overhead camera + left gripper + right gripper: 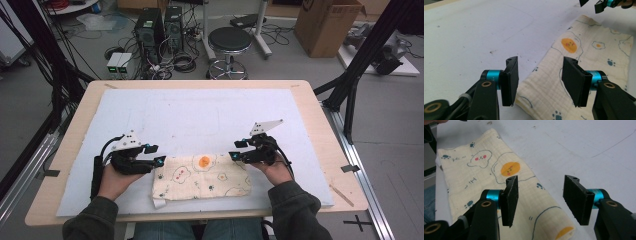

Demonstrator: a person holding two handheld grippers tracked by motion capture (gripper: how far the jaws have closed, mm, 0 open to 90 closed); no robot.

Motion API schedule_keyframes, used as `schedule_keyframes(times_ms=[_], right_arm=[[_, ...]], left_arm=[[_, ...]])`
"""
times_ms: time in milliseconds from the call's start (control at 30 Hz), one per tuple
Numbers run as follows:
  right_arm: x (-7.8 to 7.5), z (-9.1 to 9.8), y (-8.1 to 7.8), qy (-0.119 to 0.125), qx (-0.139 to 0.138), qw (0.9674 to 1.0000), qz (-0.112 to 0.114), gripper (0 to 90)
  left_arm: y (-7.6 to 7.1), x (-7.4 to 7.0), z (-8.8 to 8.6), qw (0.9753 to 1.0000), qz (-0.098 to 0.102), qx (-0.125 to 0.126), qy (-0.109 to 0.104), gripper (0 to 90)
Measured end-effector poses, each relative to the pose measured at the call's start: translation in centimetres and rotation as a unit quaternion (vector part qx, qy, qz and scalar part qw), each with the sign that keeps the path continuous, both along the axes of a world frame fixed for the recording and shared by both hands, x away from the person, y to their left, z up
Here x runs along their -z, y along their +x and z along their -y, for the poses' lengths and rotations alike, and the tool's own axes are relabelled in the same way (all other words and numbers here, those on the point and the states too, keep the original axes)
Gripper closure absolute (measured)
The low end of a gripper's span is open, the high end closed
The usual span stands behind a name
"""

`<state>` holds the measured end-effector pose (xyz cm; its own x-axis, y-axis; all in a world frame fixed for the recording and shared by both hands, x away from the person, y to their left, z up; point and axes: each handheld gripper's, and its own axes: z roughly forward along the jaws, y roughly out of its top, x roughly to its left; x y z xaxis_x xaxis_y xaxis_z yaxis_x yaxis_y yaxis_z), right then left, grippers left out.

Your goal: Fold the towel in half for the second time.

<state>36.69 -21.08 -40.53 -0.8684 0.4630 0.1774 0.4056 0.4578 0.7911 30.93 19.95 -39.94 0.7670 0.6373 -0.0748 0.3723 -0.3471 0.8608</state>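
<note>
A folded cream cloth (pixel 202 177) printed with fried eggs and paw marks lies near the front edge of the white mat (pixel 200 115). My left gripper (pixel 154 155) hovers at the cloth's left end, jaws open, nothing between them. In the left gripper view the cloth (pixel 584 57) runs under the open left gripper (pixel 540 82). My right gripper (pixel 237 150) stands at the cloth's far right corner, also open and empty. In the right gripper view the cloth's (pixel 486 172) folded end lies below the right gripper (pixel 541 201).
The mat covers most of a wooden table (pixel 320 115). Beyond the table stand a black stool (pixel 229 47), computer towers (pixel 160 30), a cardboard box (pixel 325 25) and cables on the floor. A thin wooden stick (pixel 341 194) lies at the table's front right.
</note>
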Motion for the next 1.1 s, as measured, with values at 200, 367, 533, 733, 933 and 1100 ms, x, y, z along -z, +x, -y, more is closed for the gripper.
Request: schedule_keyframes(times_ms=[200, 367, 533, 733, 933, 1100], right_arm=[[0.1, 0.3, 0.5, 0.004, 0.009, 0.9999, -0.003, 48.5], [0.4, 0.5, 0.9, -0.004, 0.025, 0.9996, -0.015, 50.3], [0.8, 0.5, 0.9, -0.012, 0.031, 0.9993, -0.017, 51.7], [1.5, 0.7, 1.2, -0.017, 0.034, 0.9989, -0.028, 52.8], [2.1, 1.2, 1.5, -0.014, 0.038, 0.9983, -0.041, 54.1], [2.4, 1.7, 1.6, -0.016, 0.044, 0.9977, -0.049, 56.1]], left_arm=[[0.6, 0.7, 0.0, 0.9998, -0.01, -0.012, 0.01, 45.7], [1.0, 1.1, -0.2, 0.9995, -0.019, -0.025, 0.011, 46.1], [1.3, 1.6, -0.1, 0.9987, -0.033, -0.033, 0.018, 47.7], [2.1, 2.3, 0.0, 0.9976, -0.048, -0.043, 0.023, 49.6], [2.8, 3.0, 0.1, 0.9959, -0.068, -0.054, 0.026, 51.6], [3.0, 3.4, 0.3, 0.9954, -0.074, -0.048, 0.037, 53.2]])
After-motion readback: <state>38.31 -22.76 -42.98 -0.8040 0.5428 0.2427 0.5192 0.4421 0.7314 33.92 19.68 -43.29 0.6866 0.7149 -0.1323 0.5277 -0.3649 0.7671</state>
